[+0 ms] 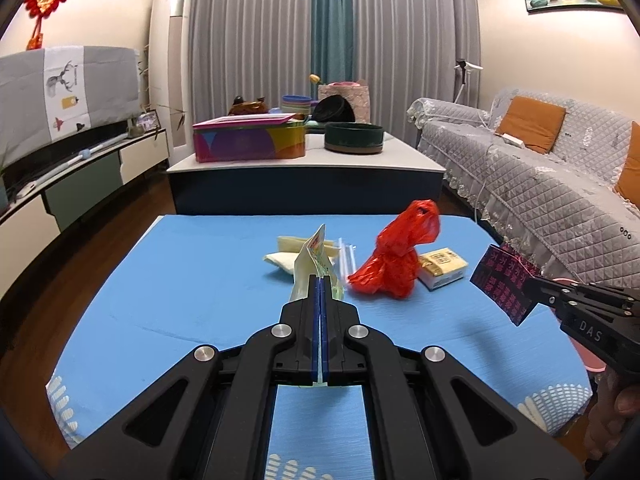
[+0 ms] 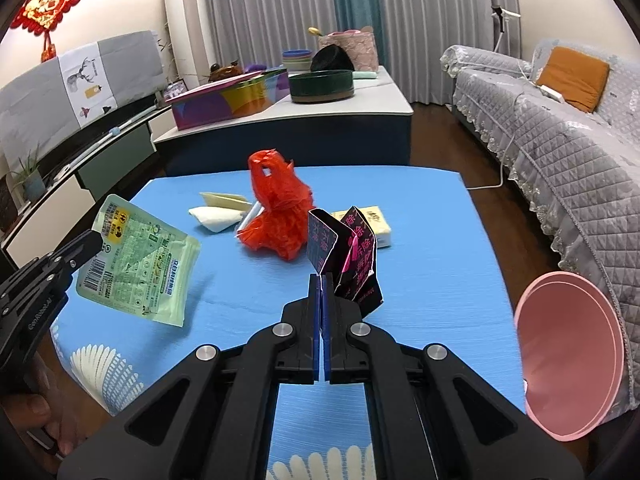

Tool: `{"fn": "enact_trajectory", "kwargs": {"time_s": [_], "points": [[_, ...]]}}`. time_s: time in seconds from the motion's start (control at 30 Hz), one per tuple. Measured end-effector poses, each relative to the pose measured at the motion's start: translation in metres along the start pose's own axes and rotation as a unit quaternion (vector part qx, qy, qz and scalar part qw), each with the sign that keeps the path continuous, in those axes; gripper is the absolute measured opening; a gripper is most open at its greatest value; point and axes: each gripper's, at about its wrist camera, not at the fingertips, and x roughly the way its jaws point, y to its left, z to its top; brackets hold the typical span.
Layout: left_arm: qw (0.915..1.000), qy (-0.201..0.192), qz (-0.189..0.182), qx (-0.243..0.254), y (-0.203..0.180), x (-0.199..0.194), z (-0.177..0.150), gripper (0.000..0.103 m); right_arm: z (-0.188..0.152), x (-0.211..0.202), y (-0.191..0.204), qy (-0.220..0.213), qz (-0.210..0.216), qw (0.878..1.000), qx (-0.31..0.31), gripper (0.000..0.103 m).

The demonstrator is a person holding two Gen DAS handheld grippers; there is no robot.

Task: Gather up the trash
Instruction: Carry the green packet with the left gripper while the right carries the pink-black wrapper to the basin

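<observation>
My left gripper [image 1: 321,277] is shut on a pale green pouch [image 1: 314,258], held edge-on above the blue table; the right wrist view shows that pouch [image 2: 138,266] flat, with the left gripper [image 2: 94,236] at its corner. My right gripper [image 2: 324,276] is shut on a crumpled black and pink wrapper [image 2: 352,260], which also shows as the black and pink wrapper [image 1: 502,284] at the right gripper [image 1: 528,286]. On the table lie a red plastic bag [image 2: 278,214], white and cream packets [image 2: 218,212], a clear straw wrapper [image 1: 347,258] and a yellow box [image 1: 442,268].
A pink bin [image 2: 572,354] stands tilted at the table's right edge. The blue table cover [image 2: 420,208] ends before a dark coffee table [image 1: 304,184] with tins and bowls. A grey sofa [image 1: 540,184] runs along the right, a TV cabinet [image 1: 80,184] along the left.
</observation>
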Motion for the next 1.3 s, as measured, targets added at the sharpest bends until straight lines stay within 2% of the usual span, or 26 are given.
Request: {"fn": "enact_trajectory", "kwargs": {"time_s": [0.8,1.3], "points": [[0.9963,-0.025,-0.069,0.046,-0.077,-0.007,0.009,0.000,-0.001,-0.037,-0.065,-0.031,-0.061,0.997,0.039,0.001],[0.9878,-0.023,-0.136,0.073,-0.145,-0.005,0.009,0.000,-0.010,-0.065,-0.130,-0.041,-0.112,0.989,0.082,0.001]]}}
